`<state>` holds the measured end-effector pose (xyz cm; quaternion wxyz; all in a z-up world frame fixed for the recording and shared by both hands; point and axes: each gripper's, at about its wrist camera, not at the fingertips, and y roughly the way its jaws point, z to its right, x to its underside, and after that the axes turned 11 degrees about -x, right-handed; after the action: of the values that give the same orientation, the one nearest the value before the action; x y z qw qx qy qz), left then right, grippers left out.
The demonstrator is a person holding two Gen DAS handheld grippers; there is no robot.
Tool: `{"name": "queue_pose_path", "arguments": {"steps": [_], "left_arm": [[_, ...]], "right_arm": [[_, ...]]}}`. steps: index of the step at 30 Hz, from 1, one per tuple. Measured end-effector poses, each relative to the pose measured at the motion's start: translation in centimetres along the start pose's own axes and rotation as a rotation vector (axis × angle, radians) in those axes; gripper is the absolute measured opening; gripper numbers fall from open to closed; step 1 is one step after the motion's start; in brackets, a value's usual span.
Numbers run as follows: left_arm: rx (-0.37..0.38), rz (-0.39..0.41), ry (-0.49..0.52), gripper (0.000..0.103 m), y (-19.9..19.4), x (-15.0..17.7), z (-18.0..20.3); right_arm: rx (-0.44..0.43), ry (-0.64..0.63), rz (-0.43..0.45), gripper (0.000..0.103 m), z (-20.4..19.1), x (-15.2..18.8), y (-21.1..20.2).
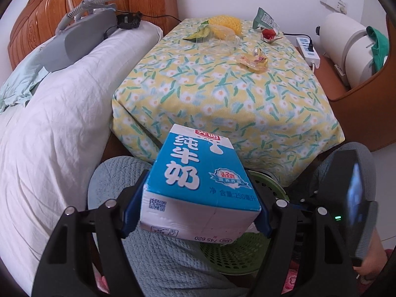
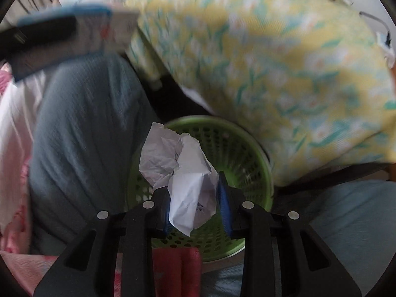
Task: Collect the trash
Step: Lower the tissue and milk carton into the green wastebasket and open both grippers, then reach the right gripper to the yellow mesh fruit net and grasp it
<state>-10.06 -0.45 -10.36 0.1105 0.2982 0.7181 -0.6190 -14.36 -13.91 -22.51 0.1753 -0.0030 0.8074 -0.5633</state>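
My left gripper [image 1: 195, 212] is shut on a blue and white milk carton [image 1: 195, 180] and holds it above my lap, over the near edge of a green perforated basket [image 1: 237, 255]. My right gripper [image 2: 195, 205] is shut on a crumpled white paper [image 2: 183, 173] and holds it right above the green basket [image 2: 237, 148]. The carton and left gripper show blurred at the upper left of the right wrist view [image 2: 74, 37]. More trash lies at the far end of the floral-cloth table [image 1: 222, 91]: a yellow foam net [image 1: 225, 24], a green packet [image 1: 264, 19], a red wrapper [image 1: 269, 33] and a clear yellow wrapper [image 1: 253, 60].
A bed with a white pillow [image 1: 61, 113] and a grey device [image 1: 81, 39] lies to the left. A power strip [image 1: 309, 49] and a white appliance [image 1: 346, 47] sit to the right. My knees in grey-green trousers [image 2: 86, 133] flank the basket.
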Motion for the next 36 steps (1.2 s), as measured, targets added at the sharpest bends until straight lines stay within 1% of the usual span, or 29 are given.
{"name": "queue_pose_path", "arguments": {"steps": [2,3,4,6,9,11,13,18,23,25,28,31,36], "left_arm": [[0.005,-0.006,0.008,0.070,0.2,0.1,0.2],[0.007,-0.009,0.010,0.070,0.3,0.2,0.3],[0.011,-0.015,0.014,0.070,0.5,0.2,0.4],[0.015,-0.025,0.019,0.070,0.9,0.4,0.6],[0.024,-0.048,0.038,0.070,1.5,0.9,1.0],[0.037,-0.069,0.057,0.070,2.0,1.3,1.4],[0.057,-0.090,0.069,0.070,2.3,1.7,1.9],[0.116,-0.140,0.120,0.070,3.0,2.9,3.5],[0.144,-0.164,0.178,0.070,3.4,3.6,4.9],[0.157,-0.181,0.190,0.071,3.5,3.8,5.2],[0.149,-0.175,0.186,0.085,3.5,3.6,5.4],[0.141,-0.149,0.172,0.090,3.1,3.3,5.2],[0.129,-0.124,0.149,0.091,2.7,2.8,4.5]], "right_arm": [[0.000,0.007,-0.021,0.039,0.3,0.1,0.6],[0.000,0.010,-0.023,0.046,0.6,0.1,0.7],[0.006,0.022,-0.017,0.055,0.9,0.2,0.5],[0.014,0.036,0.004,0.064,1.3,0.2,-0.1],[0.041,0.058,0.039,0.070,1.7,0.2,-1.5],[0.071,0.069,0.065,0.072,2.1,0.4,-3.0],[0.103,0.081,0.095,0.076,3.0,0.5,-4.6],[0.143,0.106,0.157,0.082,4.2,0.7,-7.7],[0.146,0.121,0.187,0.084,4.8,0.6,-8.8],[0.145,0.125,0.197,0.088,5.0,0.5,-8.9],[0.138,0.131,0.206,0.089,5.0,0.4,-8.6],[0.131,0.137,0.211,0.089,5.1,0.3,-8.8],[0.131,0.134,0.218,0.089,4.6,0.3,-8.9]]}}
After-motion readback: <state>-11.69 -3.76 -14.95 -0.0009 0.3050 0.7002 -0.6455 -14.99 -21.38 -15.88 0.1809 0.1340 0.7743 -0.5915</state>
